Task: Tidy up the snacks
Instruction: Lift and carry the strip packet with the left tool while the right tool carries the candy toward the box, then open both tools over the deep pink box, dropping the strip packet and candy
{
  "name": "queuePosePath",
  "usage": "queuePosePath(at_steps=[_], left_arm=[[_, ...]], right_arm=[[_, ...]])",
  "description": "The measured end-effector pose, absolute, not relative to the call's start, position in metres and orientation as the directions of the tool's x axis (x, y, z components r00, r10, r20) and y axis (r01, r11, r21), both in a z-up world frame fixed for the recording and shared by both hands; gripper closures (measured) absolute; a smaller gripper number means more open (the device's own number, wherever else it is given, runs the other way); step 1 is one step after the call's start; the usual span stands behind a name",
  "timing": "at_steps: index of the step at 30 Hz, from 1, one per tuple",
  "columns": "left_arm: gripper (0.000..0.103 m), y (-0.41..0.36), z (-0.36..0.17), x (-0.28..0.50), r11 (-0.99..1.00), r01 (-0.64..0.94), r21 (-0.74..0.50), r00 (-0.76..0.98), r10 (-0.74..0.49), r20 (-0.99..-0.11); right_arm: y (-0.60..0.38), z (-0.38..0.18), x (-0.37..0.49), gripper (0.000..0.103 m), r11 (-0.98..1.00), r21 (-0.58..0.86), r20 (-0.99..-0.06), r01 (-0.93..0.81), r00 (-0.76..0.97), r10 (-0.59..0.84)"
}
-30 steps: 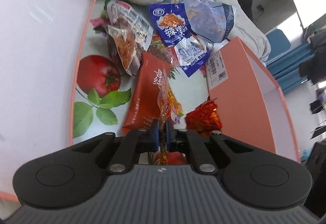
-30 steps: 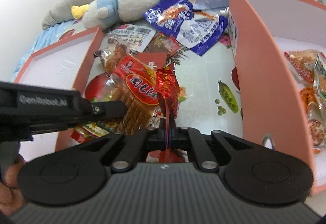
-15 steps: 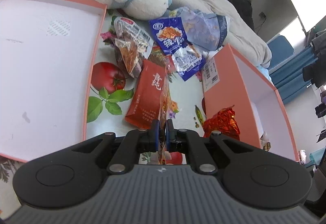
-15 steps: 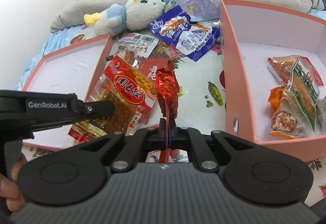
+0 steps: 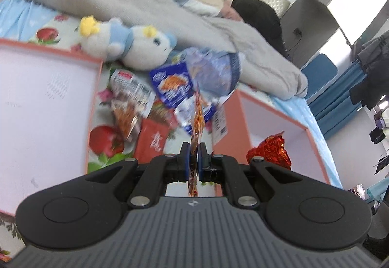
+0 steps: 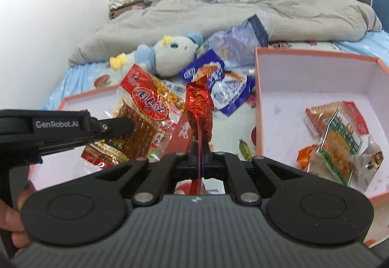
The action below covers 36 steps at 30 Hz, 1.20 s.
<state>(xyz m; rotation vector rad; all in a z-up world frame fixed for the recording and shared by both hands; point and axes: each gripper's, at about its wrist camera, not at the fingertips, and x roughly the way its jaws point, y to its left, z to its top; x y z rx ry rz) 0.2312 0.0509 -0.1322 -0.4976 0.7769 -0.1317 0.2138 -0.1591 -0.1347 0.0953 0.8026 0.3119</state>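
Observation:
My left gripper (image 5: pixel 193 154) is shut on a clear packet of brown spicy strips with a red label (image 6: pixel 143 117), seen edge-on in the left wrist view (image 5: pixel 197 119); it hangs above the left pink box (image 5: pixel 43 107). My right gripper (image 6: pixel 199 150) is shut on a shiny red foil packet (image 6: pixel 198 107), which also shows in the left wrist view (image 5: pixel 269 148), held above the cloth beside the right pink box (image 6: pixel 291 83). That box holds several snack packets (image 6: pixel 340 136). Loose packets lie between the boxes: a red flat one (image 5: pixel 153 141) and blue ones (image 5: pixel 173 87).
A plush toy (image 5: pixel 136 46) lies behind the loose packets. A grey blanket (image 6: pixel 218 14) covers the bed beyond. The fruit-print cloth (image 5: pixel 104 136) lies under the boxes. The left gripper's body (image 6: pixel 56 126) reaches in from the left of the right wrist view.
Both grippers have risen with their packets and tilted up, so more of the bed shows. The left wrist view is blurred by motion.

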Motion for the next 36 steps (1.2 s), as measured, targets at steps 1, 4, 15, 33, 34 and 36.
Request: queuePosePath(at_steps=[1,4,15,33,34,36], left_arm=[[0.096,0.048,-0.126,0.232,0.877,-0.060,-0.477,0.717,-0.295,-0.632],[0.096,0.039,-0.108,0.236,0.879,-0.036,-0.476,0.732,-0.301,-0.611],[0.096,-0.006,-0.051,0.261,0.880,0.071,-0.470,0.769,-0.348,-0.536],[0.096,-0.124,-0.061,0.330,0.872,0.213,-0.441,0.656,-0.462,-0.597],[0.096,-0.131,-0.067,0.335,0.872,0.217,-0.438,0.642,-0.466,-0.609],[0.096,-0.145,-0.080,0.346,0.876,0.223,-0.428,0.612,-0.468,-0.638]], right_arm=[[-0.162,-0.129,0.214,0.098,0.950,0.203,-0.686,-0.236,0.659,0.310],[-0.173,-0.113,0.216,0.098,0.951,0.203,-0.664,-0.235,0.680,0.310],[-0.216,-0.069,0.230,0.098,0.964,0.189,-0.595,-0.187,0.759,0.264],[-0.309,-0.081,0.257,0.098,0.982,0.183,-0.616,-0.042,0.774,0.148],[-0.315,-0.086,0.260,0.098,0.982,0.184,-0.627,-0.031,0.766,0.141],[-0.329,-0.099,0.267,0.098,0.982,0.187,-0.651,-0.003,0.748,0.127]])
